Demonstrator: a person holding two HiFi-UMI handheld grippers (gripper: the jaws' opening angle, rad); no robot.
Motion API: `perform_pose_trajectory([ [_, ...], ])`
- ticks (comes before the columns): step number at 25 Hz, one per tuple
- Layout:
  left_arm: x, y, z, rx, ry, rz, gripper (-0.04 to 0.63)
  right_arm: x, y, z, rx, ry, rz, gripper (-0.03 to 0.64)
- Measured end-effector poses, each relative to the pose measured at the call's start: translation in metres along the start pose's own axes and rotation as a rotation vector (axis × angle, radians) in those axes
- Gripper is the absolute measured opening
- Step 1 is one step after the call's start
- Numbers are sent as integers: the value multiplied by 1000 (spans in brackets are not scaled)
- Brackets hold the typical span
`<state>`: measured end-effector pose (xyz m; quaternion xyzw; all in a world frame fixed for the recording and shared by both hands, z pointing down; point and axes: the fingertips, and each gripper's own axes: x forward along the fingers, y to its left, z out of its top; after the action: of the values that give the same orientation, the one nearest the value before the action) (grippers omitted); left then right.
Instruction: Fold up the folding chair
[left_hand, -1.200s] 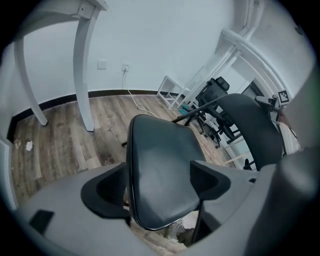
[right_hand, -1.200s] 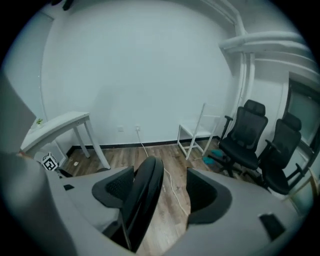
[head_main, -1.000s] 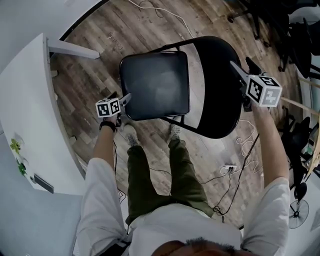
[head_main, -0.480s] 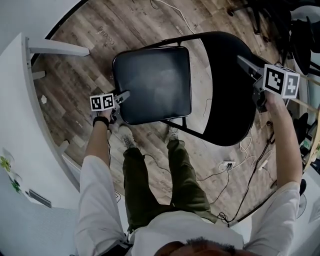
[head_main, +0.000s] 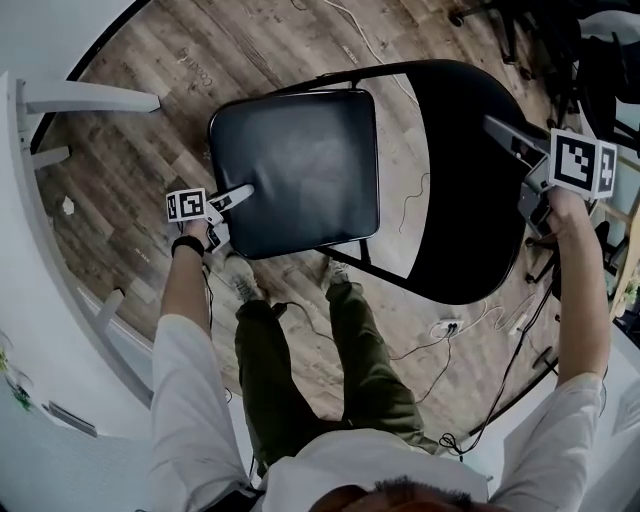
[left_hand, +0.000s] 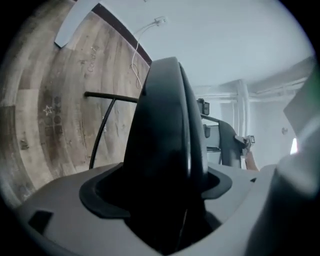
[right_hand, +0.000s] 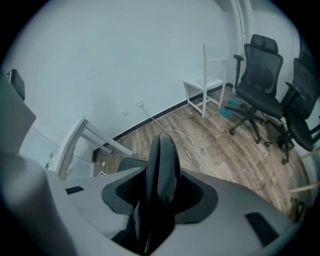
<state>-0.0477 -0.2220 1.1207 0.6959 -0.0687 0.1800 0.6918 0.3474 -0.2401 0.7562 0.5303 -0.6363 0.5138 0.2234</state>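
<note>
The black folding chair stands open on the wood floor below me, its padded seat (head_main: 295, 170) to the left of the rounded backrest (head_main: 465, 190). My left gripper (head_main: 240, 192) is at the seat's near left edge. In the left gripper view the seat's edge (left_hand: 165, 125) fills the gap between the jaws of that gripper (left_hand: 167, 150). My right gripper (head_main: 497, 128) is on the backrest's top rim at the right. Its jaws are closing, and the thin backrest edge (right_hand: 162, 160) sits between them in the right gripper view.
A white table (head_main: 20, 230) with a slanted leg (head_main: 90, 100) runs along the left. Cables (head_main: 480, 330) trail over the floor under the chair. Black office chairs (right_hand: 260, 85) and a white rack (right_hand: 205, 82) stand at the far wall. The person's shoes (head_main: 240, 280) are under the seat's front.
The left gripper has sunk and slid a little left along the seat edge. The right gripper has shifted right with the backrest rim, which now sits between its jaws.
</note>
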Motion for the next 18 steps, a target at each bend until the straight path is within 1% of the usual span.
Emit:
perform_pose_trajectory([
  [2, 1, -4, 3, 18, 21, -29, 394, 4, 7, 4, -32, -3, 49, 171],
  [3, 2, -6, 3, 33, 20, -33, 377, 4, 6, 5, -36, -2, 44, 160],
  [5, 1, -7, 0, 53, 12, -25, 362, -1, -4, 1, -19, 11, -19, 153],
  [6, 0, -8, -1, 56, 9, -19, 357, -2, -6, -1, -12, 16, -33, 150],
  [9, -1, -14, -2, 70, 1, 3, 353, -6, -4, 1, -4, 26, -44, 141],
  [11, 1, -25, -3, 85, 2, 17, 348, -11, 2, 4, 1, 25, -21, 133],
  [14, 6, -51, -10, 98, 11, 38, 334, -28, 4, 7, 18, 40, -49, 121],
  [18, 10, -90, -23, 102, 28, 70, 307, -46, 25, 13, 35, 58, -32, 101],
])
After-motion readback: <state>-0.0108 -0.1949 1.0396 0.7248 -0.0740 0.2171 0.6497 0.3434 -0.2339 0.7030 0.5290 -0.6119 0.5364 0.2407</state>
